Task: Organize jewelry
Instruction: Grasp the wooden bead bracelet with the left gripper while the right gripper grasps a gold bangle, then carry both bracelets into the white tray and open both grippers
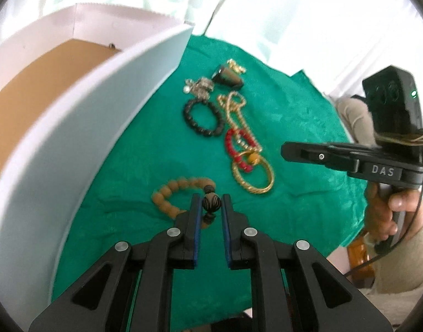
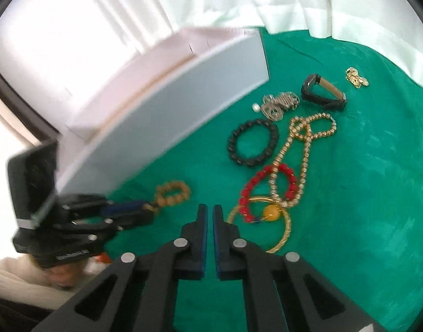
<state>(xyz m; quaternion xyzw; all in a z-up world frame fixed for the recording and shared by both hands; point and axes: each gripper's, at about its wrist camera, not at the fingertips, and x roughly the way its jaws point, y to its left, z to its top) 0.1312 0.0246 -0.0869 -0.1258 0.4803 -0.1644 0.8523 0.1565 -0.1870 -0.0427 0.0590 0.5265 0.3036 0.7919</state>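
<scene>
A tan wooden-bead bracelet lies on the green cloth beside the white box. My left gripper is closed on its dark striped bead; it also shows in the right wrist view. My right gripper is nearly shut and empty, hovering just left of a gold bangle. A red bead bracelet, gold bead necklace and black bead bracelet lie beyond it.
The open white box has a brown floor. A silver piece with a pearl, a black and tan band and a small gold chain lie farther back. White curtain surrounds the cloth.
</scene>
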